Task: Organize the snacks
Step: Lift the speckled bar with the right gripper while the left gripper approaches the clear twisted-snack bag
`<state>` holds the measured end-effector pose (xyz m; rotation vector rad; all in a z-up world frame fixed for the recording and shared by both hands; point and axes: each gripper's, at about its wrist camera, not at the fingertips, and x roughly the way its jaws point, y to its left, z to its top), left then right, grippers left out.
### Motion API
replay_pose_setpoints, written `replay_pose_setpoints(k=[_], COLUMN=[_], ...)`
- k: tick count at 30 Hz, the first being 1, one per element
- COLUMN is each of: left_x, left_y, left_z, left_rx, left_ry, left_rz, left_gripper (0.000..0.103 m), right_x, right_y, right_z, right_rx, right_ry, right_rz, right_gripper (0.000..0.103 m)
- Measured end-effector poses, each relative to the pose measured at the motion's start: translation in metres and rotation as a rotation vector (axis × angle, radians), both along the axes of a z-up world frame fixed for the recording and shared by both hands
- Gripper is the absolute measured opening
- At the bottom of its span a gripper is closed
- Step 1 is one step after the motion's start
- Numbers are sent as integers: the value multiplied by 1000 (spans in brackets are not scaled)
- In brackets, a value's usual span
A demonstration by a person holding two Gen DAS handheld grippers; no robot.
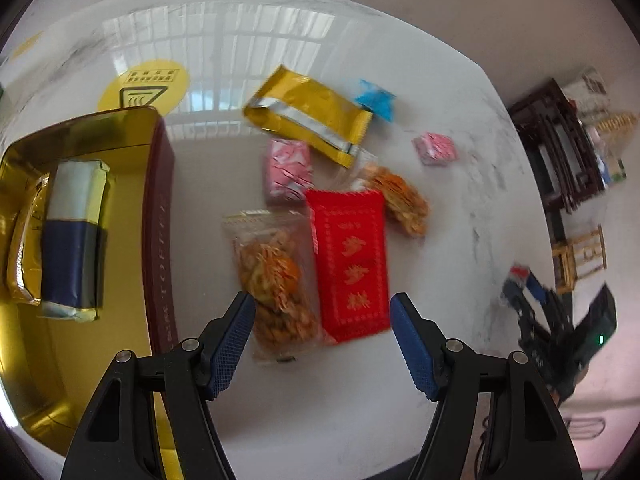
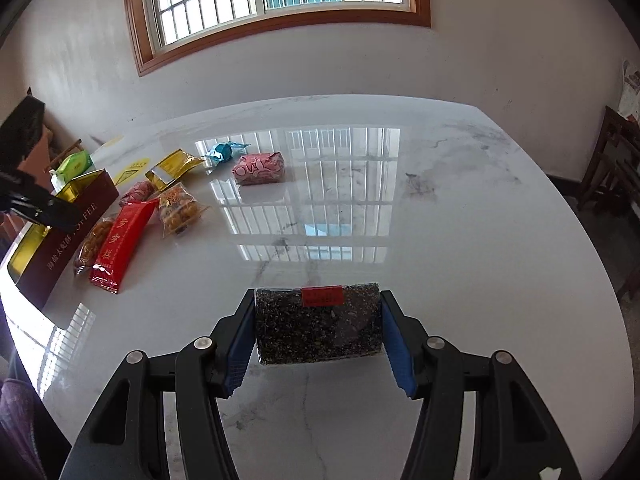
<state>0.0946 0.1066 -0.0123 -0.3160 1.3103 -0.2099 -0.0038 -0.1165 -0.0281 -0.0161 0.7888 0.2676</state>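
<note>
Right gripper (image 2: 318,330) pinches dark packet (image 2: 318,326) (red packet (image 2: 116,246) well apart).

Left gripper (image 1: 322,344) hovering open over scattered snacks

Its blue pads are standing apart above a red packet (image 1: 350,264) and a clear fried-snack bag (image 1: 272,276) lying on the white table (image 1: 460,220), beside a gold-lined tin (image 1: 158,216).

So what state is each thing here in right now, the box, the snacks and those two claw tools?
Toffee box: open, two packets inside.
Dark speckled snack bar: clamped in the right gripper, above the table.
Left gripper: open, empty, over the snacks.
Red packet: lying flat, sealed.
Gold packet: lying on the table.
Pink candy: wrapped, lying apart from the pile.
</note>
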Motion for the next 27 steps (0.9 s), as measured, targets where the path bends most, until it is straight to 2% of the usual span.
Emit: replay_pose_setpoints(k=[5, 8, 14, 20, 24, 27], left_x=[10, 11, 14, 15, 13, 12], left_y=[-4, -3, -7, -9, -1, -8], left_z=[-13, -21, -23, -24, -23, -18], left_rx=[71, 80, 123, 127, 76, 99], left_ry=[35, 50, 27, 11, 55, 75], left_rz=[-4, 4, 3, 7, 71, 73], left_gripper=[70, 70, 70, 68, 61, 51], right_x=[0, 0, -1, -2, -2, -2], right_y=[0, 2, 1, -1, -2, -2], right_z=[0, 0, 0, 0, 0, 0], right_rx=[17, 15, 27, 40, 51, 55], right_ry=[-5, -9, -11, -13, -12, -14], right_rz=[10, 16, 18, 14, 12, 13], right_gripper=[55, 55, 55, 55, 55, 55])
